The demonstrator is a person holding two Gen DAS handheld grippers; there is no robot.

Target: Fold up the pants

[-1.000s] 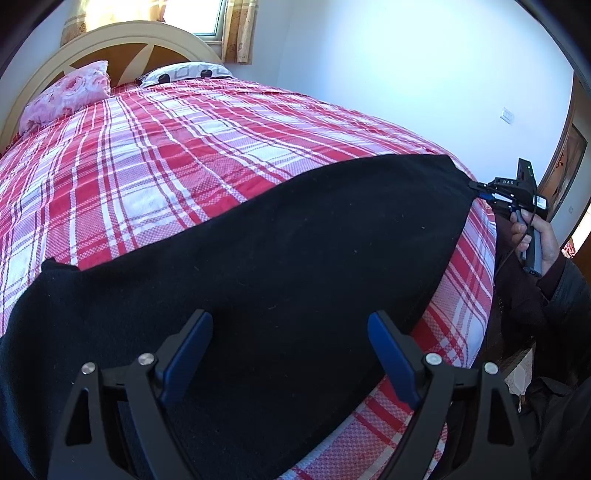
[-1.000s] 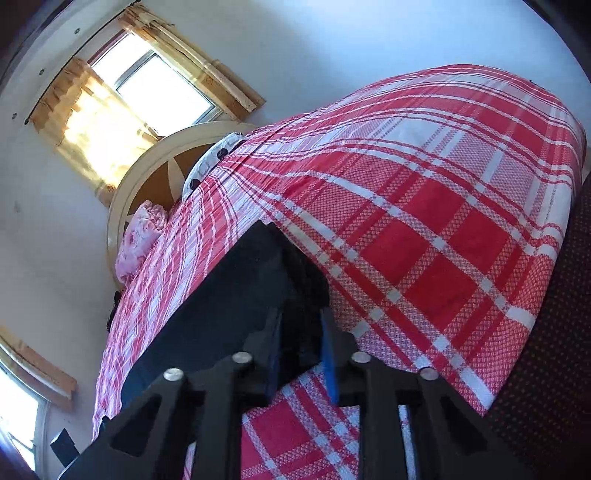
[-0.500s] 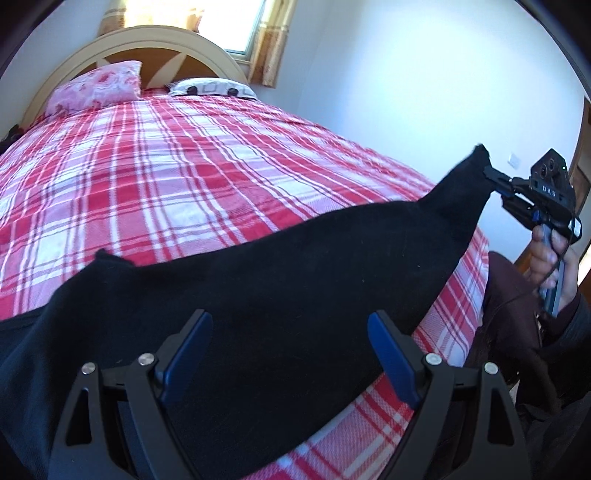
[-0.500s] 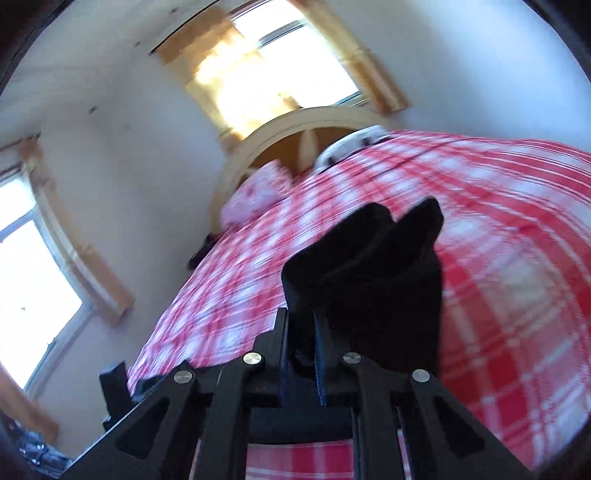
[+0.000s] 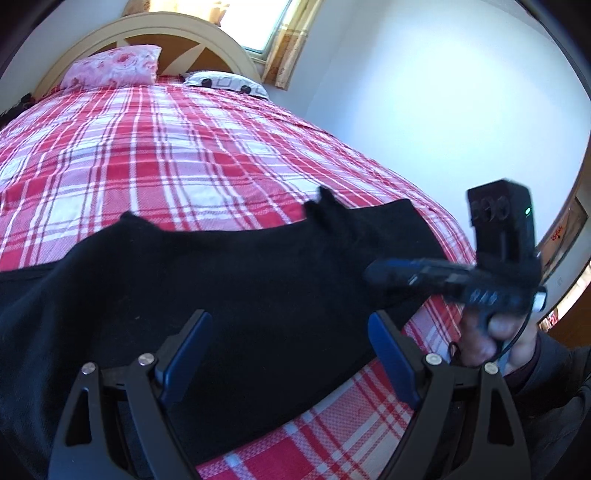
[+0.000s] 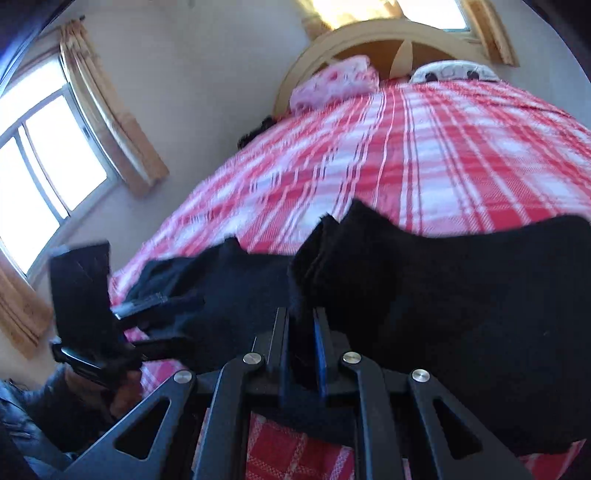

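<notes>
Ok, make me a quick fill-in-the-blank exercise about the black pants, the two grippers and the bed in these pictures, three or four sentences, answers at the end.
1. The right gripper is shut on the ____ fabric pants.
2. The left gripper has its blue pads spread ____ above the pants.
3. The pants lie on a red and white ____ bedspread.
4. The pink floral pillow leans against the arched ____.

Answers: black; open; plaid; headboard

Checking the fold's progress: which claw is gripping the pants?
The right claw, shut on a bunched black end of the pants. The left claw hangs wide open above them.
</notes>
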